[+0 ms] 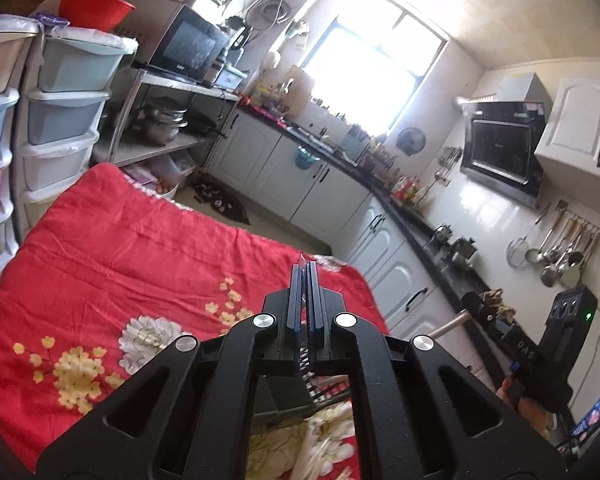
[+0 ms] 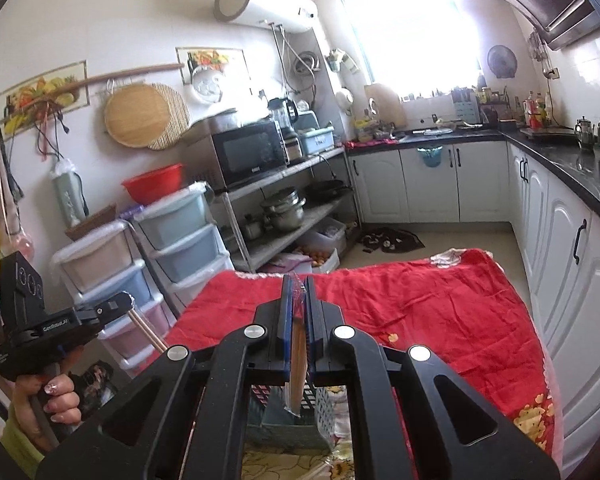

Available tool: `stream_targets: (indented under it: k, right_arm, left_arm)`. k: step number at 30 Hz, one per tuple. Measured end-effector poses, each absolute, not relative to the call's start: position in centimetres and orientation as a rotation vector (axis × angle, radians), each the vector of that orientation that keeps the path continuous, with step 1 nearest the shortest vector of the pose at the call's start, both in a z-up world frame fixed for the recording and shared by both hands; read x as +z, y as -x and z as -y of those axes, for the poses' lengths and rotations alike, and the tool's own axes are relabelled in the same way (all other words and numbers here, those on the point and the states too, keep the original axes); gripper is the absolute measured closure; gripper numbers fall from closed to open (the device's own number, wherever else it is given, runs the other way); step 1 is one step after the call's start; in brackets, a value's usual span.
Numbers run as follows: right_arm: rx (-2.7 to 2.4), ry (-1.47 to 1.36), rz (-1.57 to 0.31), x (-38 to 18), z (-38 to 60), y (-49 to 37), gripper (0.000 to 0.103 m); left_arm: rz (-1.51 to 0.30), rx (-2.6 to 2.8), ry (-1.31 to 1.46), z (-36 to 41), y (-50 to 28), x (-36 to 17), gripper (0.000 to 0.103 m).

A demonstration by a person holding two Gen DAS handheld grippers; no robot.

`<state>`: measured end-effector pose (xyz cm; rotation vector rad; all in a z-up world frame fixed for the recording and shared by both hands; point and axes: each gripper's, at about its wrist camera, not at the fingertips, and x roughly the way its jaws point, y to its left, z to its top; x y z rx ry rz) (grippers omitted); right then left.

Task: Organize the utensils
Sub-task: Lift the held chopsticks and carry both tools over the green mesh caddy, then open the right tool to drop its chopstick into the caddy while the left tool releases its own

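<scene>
Right gripper (image 2: 296, 304), bottom centre of its view: jaws nearly shut on wrapped chopsticks (image 2: 299, 364), pale wood in a clear sleeve, hanging over a slotted holder (image 2: 324, 408) on the red cloth (image 2: 440, 312).

Left gripper (image 1: 305, 292): jaws fully closed, a wrapper sliver showing at the tips; more chopsticks (image 1: 324, 456) lie loose below.

Judgement: sorting is under way, with loose pieces still to stow.

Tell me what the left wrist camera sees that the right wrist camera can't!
Only the left wrist view shows the ladles hanging on a wall rack and the white wall cupboard. Only the right wrist view shows the water heater, the round bamboo board and the hand. Both show the red quilt, microwave, red basin and window.
</scene>
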<state>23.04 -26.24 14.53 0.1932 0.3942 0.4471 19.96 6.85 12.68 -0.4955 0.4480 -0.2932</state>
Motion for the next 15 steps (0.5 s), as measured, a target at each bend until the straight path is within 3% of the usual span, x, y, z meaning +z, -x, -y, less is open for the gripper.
stream_targets:
  k: [5, 7, 8, 9, 14, 15]
  right_arm:
    - [0.447, -0.184, -0.421, 13.1, 25.3, -23.5, 0.094]
    - [0.448, -0.181, -0.424, 12.8, 25.0, -23.4, 0.077]
    - [0.448, -0.183, -0.422, 12.6, 24.9, -23.3, 0.063]
    - [0.449, -0.188, -0.414, 12.6, 24.9, -23.1, 0.061]
    - [0.443, -0.178, -0.408, 12.3, 24.9, -22.5, 0.054]
    - [0.441, -0.177, -0.409, 12.4, 24.8, -22.4, 0.053]
  left_arm:
    - [-0.481, -0.275, 0.478, -6.5, -20.2, 11.1, 0.103]
    - [-0.491, -0.265, 0.469, -6.4, -20.2, 10.7, 0.102]
    - [-0.494, -0.259, 0.463, -6.3, -20.1, 10.5, 0.102]
    - [-0.494, -0.255, 0.457, -6.3, -20.1, 10.4, 0.102]
    - [-0.492, -0.213, 0.421, -6.4, -19.6, 9.9, 0.075]
    - [-0.488, -0.205, 0.413, -6.4, -19.5, 9.9, 0.073]
